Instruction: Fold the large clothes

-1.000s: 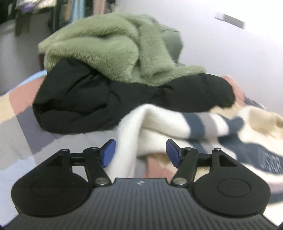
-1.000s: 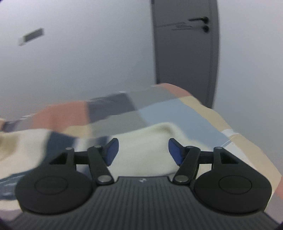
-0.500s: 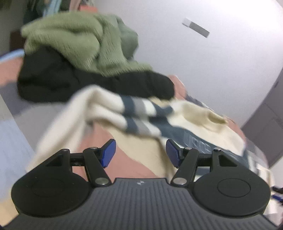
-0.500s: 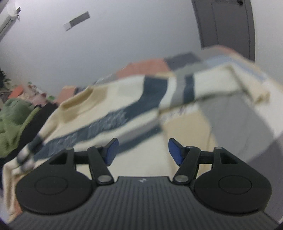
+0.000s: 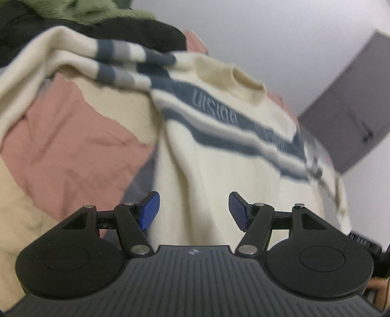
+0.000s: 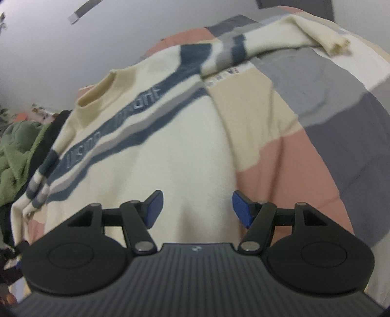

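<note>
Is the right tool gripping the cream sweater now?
No, the right tool is open above the cream sweater, with nothing held between its blue pads.

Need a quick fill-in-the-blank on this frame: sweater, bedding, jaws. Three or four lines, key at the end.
1. The cream sweater lies spread on a patchwork quilt, with a navy and grey ____ carrying lettering across its chest.
2. The jaws of the left gripper and the right gripper are both ____.
3. In the left wrist view, a ____ fleece garment sits on top of a black garment.

Missing words: stripe; open; green
</note>
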`<state>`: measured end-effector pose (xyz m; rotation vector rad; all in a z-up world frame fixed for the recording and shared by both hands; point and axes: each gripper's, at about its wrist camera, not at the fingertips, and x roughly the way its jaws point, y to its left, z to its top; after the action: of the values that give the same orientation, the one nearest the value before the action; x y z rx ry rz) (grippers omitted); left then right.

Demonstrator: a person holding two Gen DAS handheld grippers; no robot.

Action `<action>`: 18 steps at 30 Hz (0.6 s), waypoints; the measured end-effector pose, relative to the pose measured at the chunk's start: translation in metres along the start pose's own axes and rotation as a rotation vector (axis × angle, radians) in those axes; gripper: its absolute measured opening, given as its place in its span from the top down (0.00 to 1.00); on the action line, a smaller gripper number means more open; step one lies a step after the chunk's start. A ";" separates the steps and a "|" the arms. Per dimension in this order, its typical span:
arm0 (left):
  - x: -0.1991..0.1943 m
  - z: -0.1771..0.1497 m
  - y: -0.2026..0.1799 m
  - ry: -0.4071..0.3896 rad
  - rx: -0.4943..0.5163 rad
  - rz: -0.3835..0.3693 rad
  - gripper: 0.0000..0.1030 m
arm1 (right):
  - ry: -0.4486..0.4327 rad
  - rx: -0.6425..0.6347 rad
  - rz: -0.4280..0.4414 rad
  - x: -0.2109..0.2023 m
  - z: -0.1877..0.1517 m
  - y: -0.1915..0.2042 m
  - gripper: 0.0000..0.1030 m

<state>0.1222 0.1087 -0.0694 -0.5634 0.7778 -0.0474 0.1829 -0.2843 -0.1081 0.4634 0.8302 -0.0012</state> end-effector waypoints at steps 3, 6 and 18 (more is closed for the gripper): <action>0.012 -0.007 -0.005 0.024 0.049 0.003 0.34 | 0.020 0.055 -0.010 0.007 -0.010 -0.013 0.28; 0.023 -0.011 -0.008 0.039 0.080 0.006 0.35 | 0.049 0.106 0.027 0.012 -0.019 -0.022 0.28; 0.041 -0.023 -0.015 0.065 0.171 0.072 0.89 | 0.049 -0.063 0.055 0.021 -0.027 0.004 0.75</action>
<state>0.1383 0.0756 -0.1020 -0.3730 0.8475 -0.0655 0.1783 -0.2663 -0.1372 0.4276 0.8629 0.0871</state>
